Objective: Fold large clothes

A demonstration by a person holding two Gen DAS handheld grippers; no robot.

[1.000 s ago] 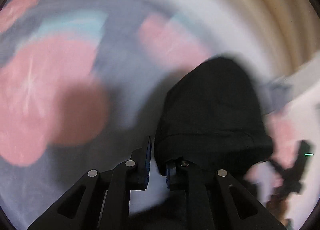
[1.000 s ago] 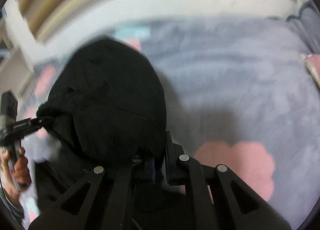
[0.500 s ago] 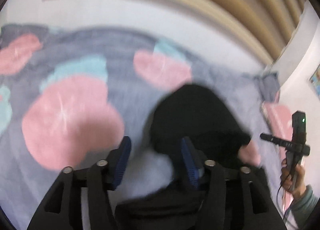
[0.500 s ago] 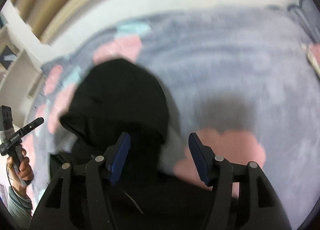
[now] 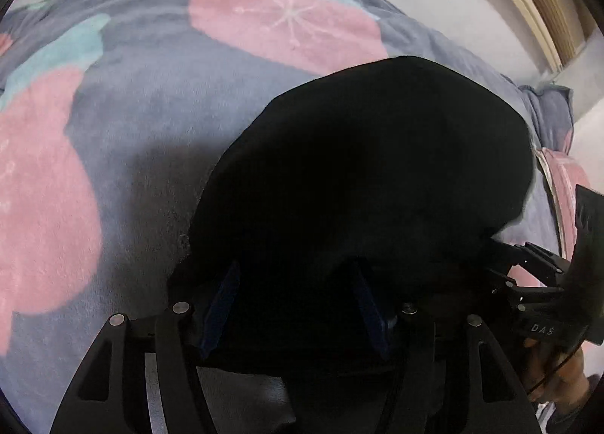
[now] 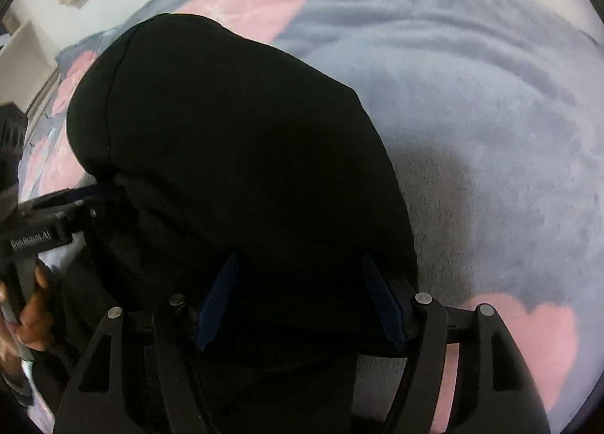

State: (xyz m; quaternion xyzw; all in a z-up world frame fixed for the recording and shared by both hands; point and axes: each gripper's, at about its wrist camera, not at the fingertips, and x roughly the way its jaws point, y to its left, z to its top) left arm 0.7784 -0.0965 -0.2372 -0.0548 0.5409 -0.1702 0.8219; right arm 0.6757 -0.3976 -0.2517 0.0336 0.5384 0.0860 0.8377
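the black garment lies on the blanket, stretching away from both tongs. left tongs and right tongs are opening, cloth between the pads, ungripped.

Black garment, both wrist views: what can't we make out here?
- Black garment: type, sleeves and fold lines unreadable; uniformly dark, lower part cut off by the frame edges and gripper frames in both views.
- Left gripper, right gripper: jaws opening with cloth between them; whether the pads touch it is lost, black on black.
- Blanket: under the garment, hidden.
- Hand: cut off by the right wrist view's edge.
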